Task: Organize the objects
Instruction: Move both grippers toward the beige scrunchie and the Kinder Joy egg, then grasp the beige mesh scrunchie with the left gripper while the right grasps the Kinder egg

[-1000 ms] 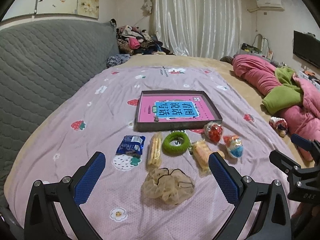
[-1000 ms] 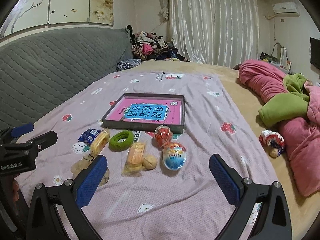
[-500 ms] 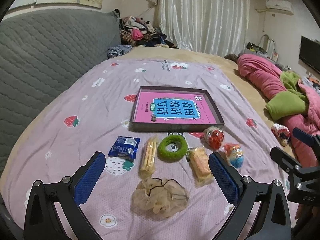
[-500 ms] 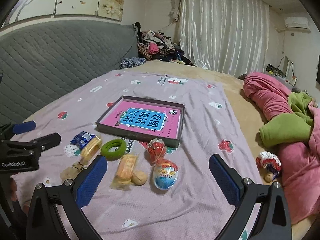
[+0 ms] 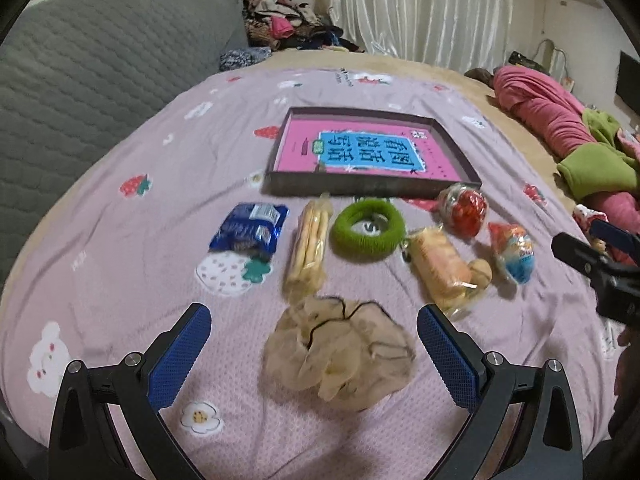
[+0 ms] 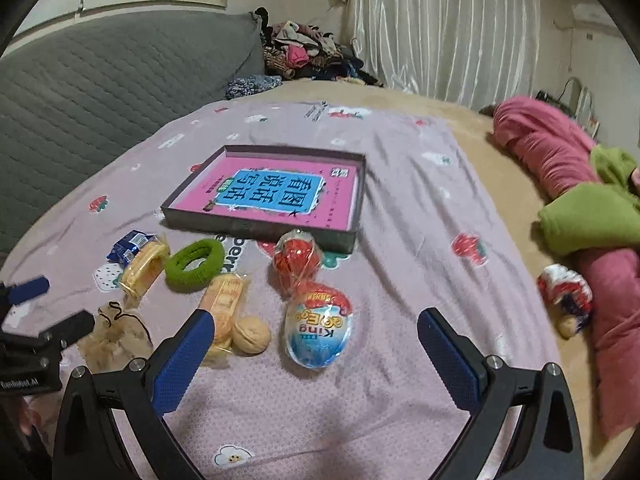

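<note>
A shallow dark tray (image 5: 372, 188) (image 6: 256, 226) with a pink book in it lies on the purple bedspread. In front of it lie a blue snack packet (image 5: 250, 232), a yellow biscuit pack (image 5: 308, 248), a green ring (image 5: 367, 230) (image 6: 195, 259), an orange wafer pack (image 5: 440, 270) (image 6: 224, 308), a walnut (image 6: 251, 336), a red wrapped ball (image 5: 464, 214) (image 6: 298, 262) and a toy egg (image 5: 514, 254) (image 6: 319, 330). A beige mesh pouch (image 5: 340, 360) (image 6: 114, 338) lies nearest. My left gripper (image 5: 314, 354) is open around the pouch. My right gripper (image 6: 316, 350) is open around the egg.
A grey quilted headboard (image 5: 80, 80) runs along the left. Pink and green bedding (image 6: 580, 200) is piled on the right, with a small wrapped toy (image 6: 564, 294) beside it. Clothes (image 6: 308, 52) are heaped at the far end before white curtains.
Both grippers have moved forward and down toward the objects; the pouch and the egg now sit larger and between the open fingers. Nothing has been picked up.
</note>
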Demonstrator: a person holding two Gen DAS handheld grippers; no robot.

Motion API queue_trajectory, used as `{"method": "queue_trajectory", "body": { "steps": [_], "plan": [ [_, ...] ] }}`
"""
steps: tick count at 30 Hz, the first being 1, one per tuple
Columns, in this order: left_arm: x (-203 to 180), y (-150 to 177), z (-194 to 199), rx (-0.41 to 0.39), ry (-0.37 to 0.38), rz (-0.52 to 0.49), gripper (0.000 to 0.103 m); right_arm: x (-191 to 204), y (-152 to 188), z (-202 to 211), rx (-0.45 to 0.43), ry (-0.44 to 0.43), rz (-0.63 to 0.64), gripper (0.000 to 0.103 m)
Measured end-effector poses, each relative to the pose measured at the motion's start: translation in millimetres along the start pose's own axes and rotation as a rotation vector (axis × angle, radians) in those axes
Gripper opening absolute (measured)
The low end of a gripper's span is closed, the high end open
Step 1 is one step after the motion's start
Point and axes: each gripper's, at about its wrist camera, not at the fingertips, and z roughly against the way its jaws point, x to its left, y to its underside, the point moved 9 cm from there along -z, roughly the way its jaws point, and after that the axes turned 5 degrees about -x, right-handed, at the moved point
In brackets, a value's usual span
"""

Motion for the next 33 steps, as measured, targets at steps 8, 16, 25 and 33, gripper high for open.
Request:
{"method": "queue_trajectory", "body": {
  "steps": [8, 16, 25, 33],
  "plan": [
    [6, 12, -23, 0.045, 0.0, 0.057, 0.103, -9, 12, -31, 0.062, 0.029, 0.001, 0.094],
    [-3, 28, -43, 0.103, 0.022, 0.077, 0.102, -6, 23, -58, 0.115, 0.029, 0.019, 0.089],
    [-8, 38, -63, 0.162, 0.036, 0.092, 0.07, -10, 26, -79, 0.157, 0.014, -0.005, 0.07],
    [-9, 40, -66, 0.172, 0.074, 0.11, 0.038, 3, 35, -91, 0.194, -0.007, 0.049, 0.053]
  ]
}}
